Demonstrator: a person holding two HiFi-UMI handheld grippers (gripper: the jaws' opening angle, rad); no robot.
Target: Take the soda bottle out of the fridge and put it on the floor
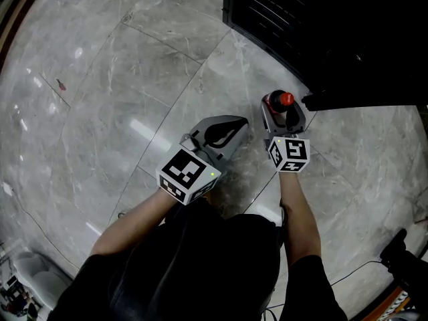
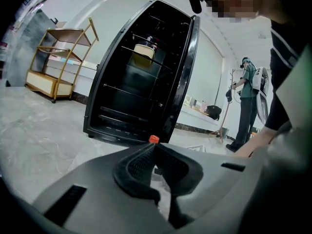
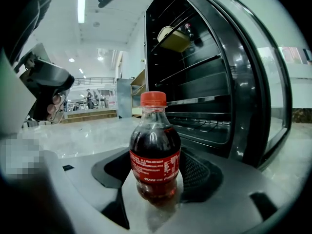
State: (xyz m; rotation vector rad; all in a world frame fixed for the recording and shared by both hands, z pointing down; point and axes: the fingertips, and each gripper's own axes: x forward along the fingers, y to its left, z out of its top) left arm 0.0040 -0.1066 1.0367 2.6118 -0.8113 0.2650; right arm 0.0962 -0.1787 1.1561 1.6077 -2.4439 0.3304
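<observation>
The soda bottle [image 3: 155, 155], dark cola under a red cap and a red label, stands upright between the jaws of my right gripper [image 3: 155, 172]; both pads touch its sides and its base meets the glossy floor. From the head view the bottle [image 1: 283, 101] and right gripper [image 1: 281, 110] sit just in front of the open black fridge [image 1: 321, 25]. My left gripper [image 1: 239, 124] hovers low to the left of it, fingertips together and holding nothing. In the left gripper view its tips [image 2: 155, 150] meet, and the bottle's cap [image 2: 154, 139] peeks over them.
The fridge [image 2: 141, 72] stands open with wire shelves and a yellow container [image 2: 143, 55] high up. A gold shelf rack [image 2: 58, 62] is at the far left, and a person [image 2: 248, 101] stands at the right. A black object with a cable [image 1: 401, 253] lies on the marble floor.
</observation>
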